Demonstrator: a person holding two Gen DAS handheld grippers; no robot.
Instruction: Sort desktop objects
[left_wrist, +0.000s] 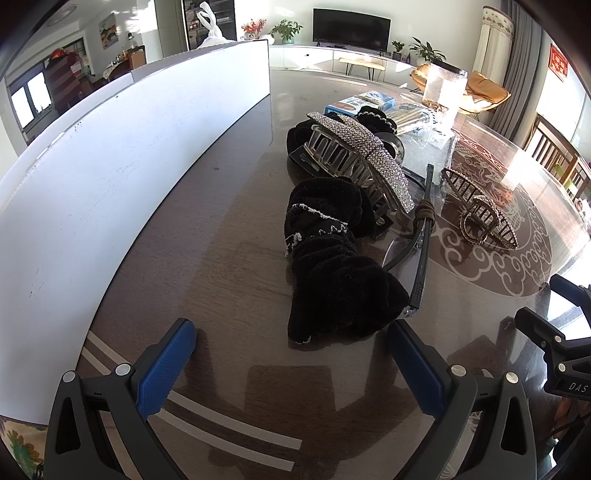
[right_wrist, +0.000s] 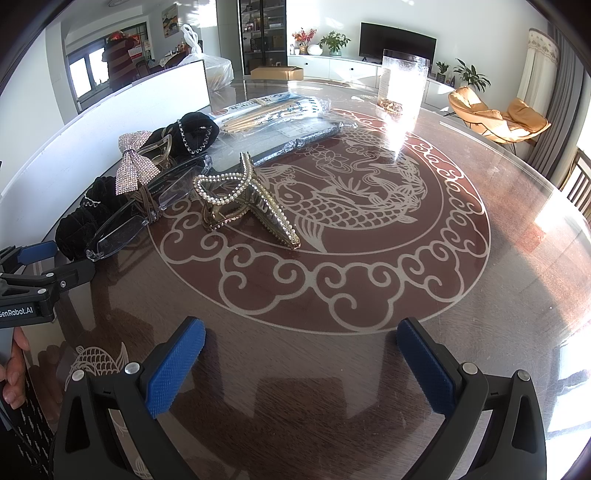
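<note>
My left gripper (left_wrist: 291, 354) is open, low over the table, its blue pads just short of a black velvet scrunchie (left_wrist: 332, 273). Behind the scrunchie lie a rhinestone hair claw (left_wrist: 362, 155), glasses (left_wrist: 421, 251) with a brown hair tie (left_wrist: 424, 214) around them, and a gold claw clip (left_wrist: 480, 210). My right gripper (right_wrist: 301, 354) is open and holds nothing, over bare glass in front of the pearl-trimmed gold claw clip (right_wrist: 243, 199). The right wrist view also shows the rhinestone claw (right_wrist: 136, 166), the glasses (right_wrist: 122, 229) and the scrunchie (right_wrist: 77, 229) to the left.
A tall white wall of a box (left_wrist: 110, 166) runs along the left of the pile. Further back lie a chopstick pack (right_wrist: 269, 110), a dark wrapped stick (right_wrist: 314, 138), a second black scrunchie (right_wrist: 195, 133) and a clear container (right_wrist: 402, 81). The glass-topped table (right_wrist: 369, 295) carries a fish pattern.
</note>
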